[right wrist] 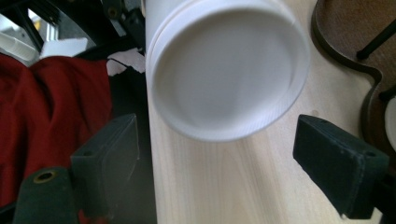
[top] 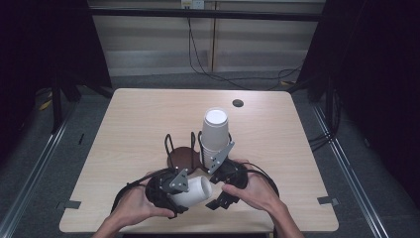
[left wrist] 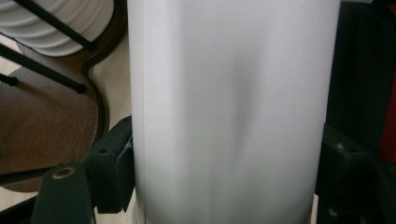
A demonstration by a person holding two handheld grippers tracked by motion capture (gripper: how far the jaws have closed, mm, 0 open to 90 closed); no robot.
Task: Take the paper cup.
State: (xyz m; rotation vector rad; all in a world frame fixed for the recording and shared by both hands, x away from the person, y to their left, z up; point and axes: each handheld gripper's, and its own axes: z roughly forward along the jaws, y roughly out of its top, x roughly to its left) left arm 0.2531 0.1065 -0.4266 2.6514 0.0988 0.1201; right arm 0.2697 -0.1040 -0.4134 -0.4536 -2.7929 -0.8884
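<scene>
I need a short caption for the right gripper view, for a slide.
Open hand-held gripper faces the bottom of a white paper cup above the wooden table.

Both forearms in from the surface's near edge. Left hand-held gripper (top: 184, 191) lying level, jaws clamped tight. Right hand-held gripper (top: 216, 204) close beside it, angled leftward, jaws spread wide, gripping nothing.

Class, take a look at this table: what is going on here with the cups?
A person at a wooden table works with tongs in each hand. The left tongs are clamped on a white paper cup, held on its side near the table's front edge. The right tongs stand open, jaws apart and clear of the cup's base. Behind them, a stack of cups stands upside down in a wire cup holder with a dark brown base.
</scene>
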